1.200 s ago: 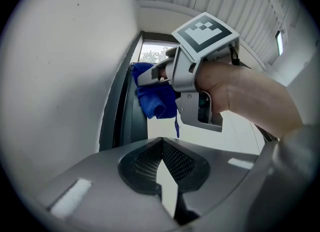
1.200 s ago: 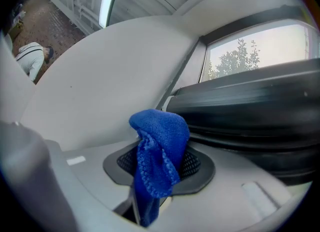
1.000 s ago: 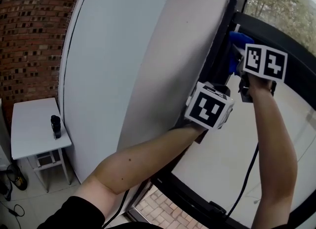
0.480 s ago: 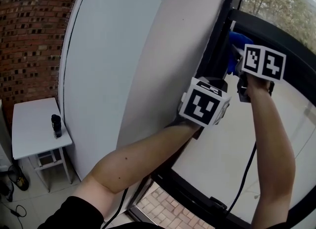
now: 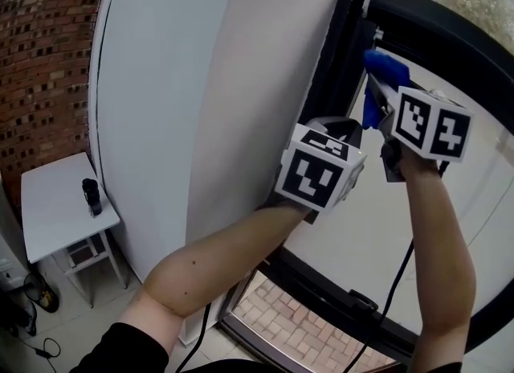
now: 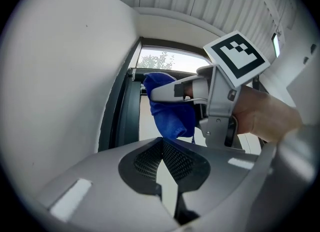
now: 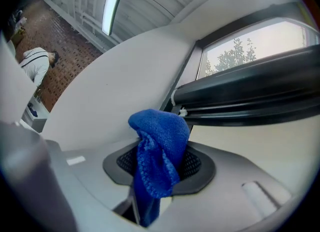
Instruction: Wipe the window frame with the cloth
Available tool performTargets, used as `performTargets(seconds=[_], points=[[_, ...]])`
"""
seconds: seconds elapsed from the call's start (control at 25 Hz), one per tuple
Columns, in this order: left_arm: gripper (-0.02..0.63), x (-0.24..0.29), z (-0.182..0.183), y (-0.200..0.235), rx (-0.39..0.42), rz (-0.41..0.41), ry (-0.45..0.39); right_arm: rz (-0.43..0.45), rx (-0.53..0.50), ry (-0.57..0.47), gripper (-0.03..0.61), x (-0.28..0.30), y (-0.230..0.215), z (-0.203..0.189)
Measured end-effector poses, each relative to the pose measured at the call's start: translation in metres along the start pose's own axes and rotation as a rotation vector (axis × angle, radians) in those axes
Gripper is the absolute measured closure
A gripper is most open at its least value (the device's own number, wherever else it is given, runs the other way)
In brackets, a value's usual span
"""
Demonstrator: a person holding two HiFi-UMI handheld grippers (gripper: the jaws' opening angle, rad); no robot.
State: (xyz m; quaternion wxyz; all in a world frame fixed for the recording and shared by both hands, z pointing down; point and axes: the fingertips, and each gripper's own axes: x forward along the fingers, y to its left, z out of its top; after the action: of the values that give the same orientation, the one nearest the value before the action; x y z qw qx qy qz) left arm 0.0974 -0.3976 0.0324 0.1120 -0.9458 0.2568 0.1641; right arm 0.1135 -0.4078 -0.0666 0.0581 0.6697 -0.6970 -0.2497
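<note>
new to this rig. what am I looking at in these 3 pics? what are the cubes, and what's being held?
No robot: a person holds a two-jaw gripper in each hand. The head view is from a camera on the person's head, looking down; the other two cameras ride on the grippers and look along the jaws. The marker cubes are part of the grippers. The right gripper is shut on a blue cloth, close to the dark window frame. The left gripper is shut and empty. Below stands a white table with a small dark object on it.
</note>
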Motion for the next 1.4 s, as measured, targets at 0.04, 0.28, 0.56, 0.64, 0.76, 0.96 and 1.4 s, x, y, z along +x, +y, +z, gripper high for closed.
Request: performTargets(seconds=[0.04,0.28,0.56,0.64,0.76,0.96,1.4], points=[[0.624,-0.002,-0.004,0.000,-0.007,0.000,0.005,0.002,0.004,0.004,0.423,-0.004,0.003,-0.006],[0.624,-0.032,-0.030,0.012,-0.010,0.026,0.037,0.035,0.049,0.022,0.423,-0.032,0.033,-0.052],[0.623,-0.060,-0.064,0.005,0.014,0.041,0.080,0.031,0.074,0.028,0.422,-0.071,0.062,-0.108],[0.623,-0.067,-0.070,0.003,0.011,0.044,0.082,0.034,0.094,0.039,0.423,-0.078,0.068,-0.126],[0.623,-0.079,-0.082,0.000,0.017,0.053,0.086,0.024,0.129,0.053,0.423,-0.091,0.075,-0.154],[0.623,-0.108,-0.117,-0.004,0.013,0.061,0.120,0.008,0.175,0.057,0.422,-0.122,0.103,-0.197],[0.623,-0.129,-0.169,-0.026,-0.046,0.065,0.139,-0.005,0.226,0.100,0.422,-0.158,0.119,-0.249]])
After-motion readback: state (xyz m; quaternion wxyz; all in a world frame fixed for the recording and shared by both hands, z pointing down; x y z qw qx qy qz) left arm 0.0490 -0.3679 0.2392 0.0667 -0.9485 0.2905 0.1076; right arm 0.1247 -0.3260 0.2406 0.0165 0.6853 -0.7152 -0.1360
